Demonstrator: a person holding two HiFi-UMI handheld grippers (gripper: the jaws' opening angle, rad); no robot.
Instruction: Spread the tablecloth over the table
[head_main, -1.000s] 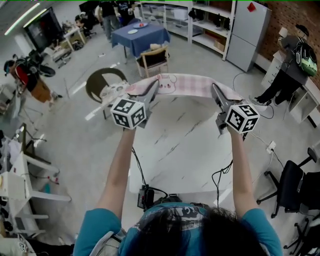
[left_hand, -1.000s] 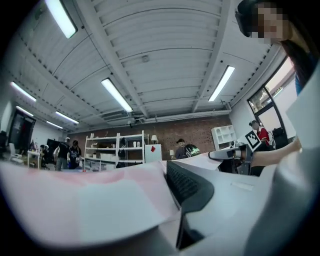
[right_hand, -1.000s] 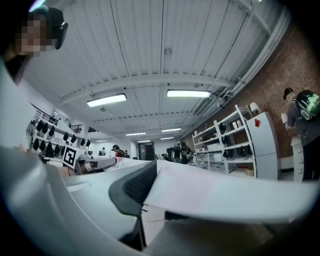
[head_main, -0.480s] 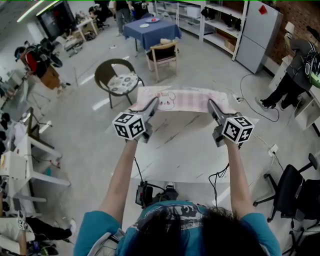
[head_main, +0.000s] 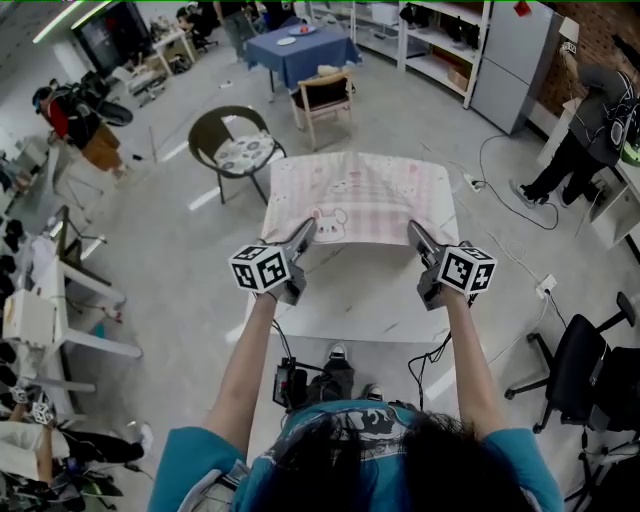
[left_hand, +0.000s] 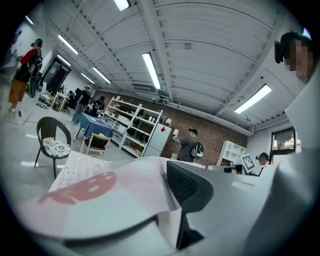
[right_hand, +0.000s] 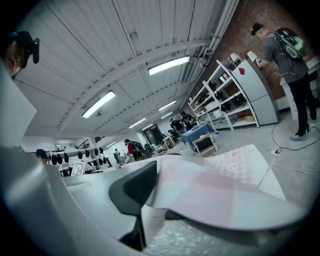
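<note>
Table (head_main: 352, 292) perhaps half under tablecloth (head_main: 360, 195)

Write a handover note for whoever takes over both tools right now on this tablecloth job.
Tools: the left tool is shut on the near left corner of the tablecloth; the right tool is shut on its near right corner.
Done: the cloth lies spread over the far part of the table.
Left: the near part of the top is bare. Probably draw the near edge toward you until that is covered, then let go with both.
</note>
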